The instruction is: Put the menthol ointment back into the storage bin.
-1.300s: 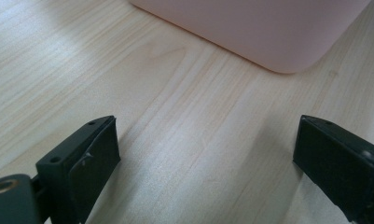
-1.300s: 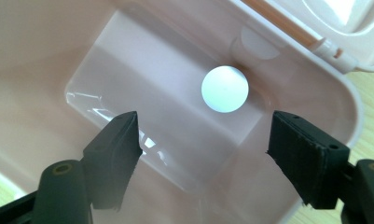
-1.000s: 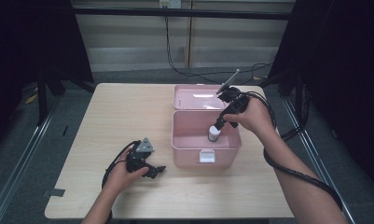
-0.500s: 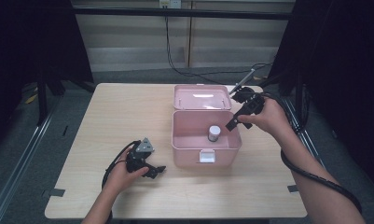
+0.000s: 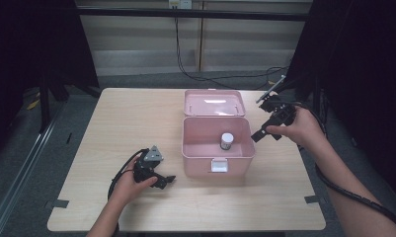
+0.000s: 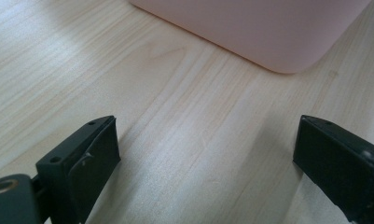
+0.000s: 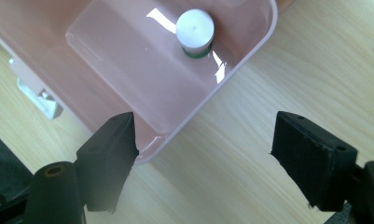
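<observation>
Open pink box (image 5: 217, 148) w/ upright white-capped bottle (image 5: 226, 141) inside

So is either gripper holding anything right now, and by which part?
Nothing is held. The right gripper, jaws just opened, is empty beside the pink box; the small bottle stands inside it. The left gripper is open over bare table.

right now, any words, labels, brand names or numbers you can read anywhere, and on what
None can be read.
The small bottle in the pink box has a plain white cap; any label on its side is too small to make out.
The box, its latch and the table bear no print.
</observation>
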Demonstrator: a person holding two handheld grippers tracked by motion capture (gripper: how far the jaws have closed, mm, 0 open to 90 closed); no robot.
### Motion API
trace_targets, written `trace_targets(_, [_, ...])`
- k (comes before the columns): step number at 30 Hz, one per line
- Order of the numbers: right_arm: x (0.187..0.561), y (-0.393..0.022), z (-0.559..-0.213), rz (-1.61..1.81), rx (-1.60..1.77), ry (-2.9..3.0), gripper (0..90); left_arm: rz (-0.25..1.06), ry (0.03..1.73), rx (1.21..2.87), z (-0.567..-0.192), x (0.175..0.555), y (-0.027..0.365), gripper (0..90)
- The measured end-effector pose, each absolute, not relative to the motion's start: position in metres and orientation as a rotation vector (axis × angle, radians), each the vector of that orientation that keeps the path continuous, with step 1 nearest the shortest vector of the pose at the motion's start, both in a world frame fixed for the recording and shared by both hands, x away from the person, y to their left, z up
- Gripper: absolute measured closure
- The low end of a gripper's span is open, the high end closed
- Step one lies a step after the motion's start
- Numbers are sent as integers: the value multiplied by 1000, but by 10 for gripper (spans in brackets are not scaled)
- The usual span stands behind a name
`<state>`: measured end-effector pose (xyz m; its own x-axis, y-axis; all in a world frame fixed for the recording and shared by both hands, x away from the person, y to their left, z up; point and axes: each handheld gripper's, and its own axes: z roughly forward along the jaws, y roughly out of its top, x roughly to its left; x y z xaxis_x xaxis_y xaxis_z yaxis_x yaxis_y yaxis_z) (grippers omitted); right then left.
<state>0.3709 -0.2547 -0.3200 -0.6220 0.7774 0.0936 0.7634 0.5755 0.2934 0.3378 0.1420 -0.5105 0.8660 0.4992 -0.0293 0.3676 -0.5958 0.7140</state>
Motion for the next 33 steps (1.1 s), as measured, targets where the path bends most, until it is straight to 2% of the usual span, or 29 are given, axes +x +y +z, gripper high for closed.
trace_targets(15, [352,-274,-329,515,1319,2764,204,220,626,2271,-511,338,142,63])
trace_targets(33, [329,-291,-369,553,1295,2802,199,220,623,2277,-510,338,142,63])
